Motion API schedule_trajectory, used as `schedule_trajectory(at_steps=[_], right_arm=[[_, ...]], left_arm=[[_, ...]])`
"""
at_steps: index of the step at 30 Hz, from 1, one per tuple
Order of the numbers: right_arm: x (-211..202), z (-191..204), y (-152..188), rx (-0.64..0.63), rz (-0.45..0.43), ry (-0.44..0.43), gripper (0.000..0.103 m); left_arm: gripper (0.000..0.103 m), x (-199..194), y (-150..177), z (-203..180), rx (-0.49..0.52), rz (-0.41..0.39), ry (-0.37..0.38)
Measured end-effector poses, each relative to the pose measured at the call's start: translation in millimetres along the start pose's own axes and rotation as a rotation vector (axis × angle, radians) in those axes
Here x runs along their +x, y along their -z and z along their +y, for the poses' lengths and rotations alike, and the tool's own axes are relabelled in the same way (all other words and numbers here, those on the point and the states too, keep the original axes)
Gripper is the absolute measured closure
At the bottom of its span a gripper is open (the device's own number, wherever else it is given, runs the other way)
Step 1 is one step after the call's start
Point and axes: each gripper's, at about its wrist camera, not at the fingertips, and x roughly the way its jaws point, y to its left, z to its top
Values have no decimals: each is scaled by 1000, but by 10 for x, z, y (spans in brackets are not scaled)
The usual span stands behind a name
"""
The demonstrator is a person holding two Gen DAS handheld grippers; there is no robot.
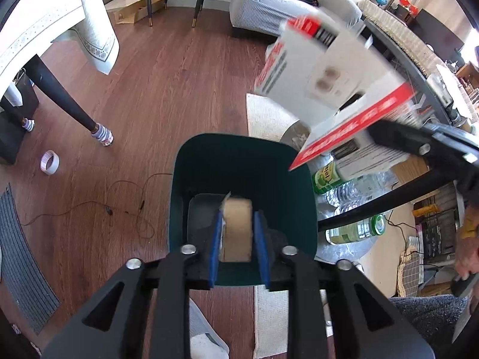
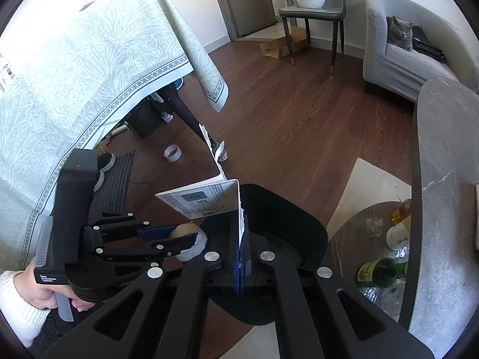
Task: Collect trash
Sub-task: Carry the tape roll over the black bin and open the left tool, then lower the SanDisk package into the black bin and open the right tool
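Cardboard roll (image 1: 237, 229) clamped between left gripper (image 1: 238, 240) pads directly over dark bin (image 1: 209, 161), long axis toward 12 o'clock; flattened white-red box (image 1: 323, 68) pinched tight in right gripper (image 2: 242, 257) at 2 o'clock, edge tilted toward bin rim, both ready for dropping.

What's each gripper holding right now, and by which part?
Left gripper: cardboard tube, pinched across its sides. Right gripper: flattened white box, by its lower edge.

The wooden floor (image 1: 185, 89) is carrying a dark green bin (image 1: 209, 161), a tape roll (image 1: 50, 162), a thin cable (image 1: 119, 206), a pale rug (image 1: 266, 116) and what is probably flattened cardboard (image 1: 134, 10).
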Motion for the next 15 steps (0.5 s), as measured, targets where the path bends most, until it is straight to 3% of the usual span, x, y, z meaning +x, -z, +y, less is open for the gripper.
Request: schedule_trajectory(at_steps=[15], right_arm=[[475, -31, 138, 5, 112, 27, 103]], left_arm=[[74, -679, -129, -171, 29, -170, 12]])
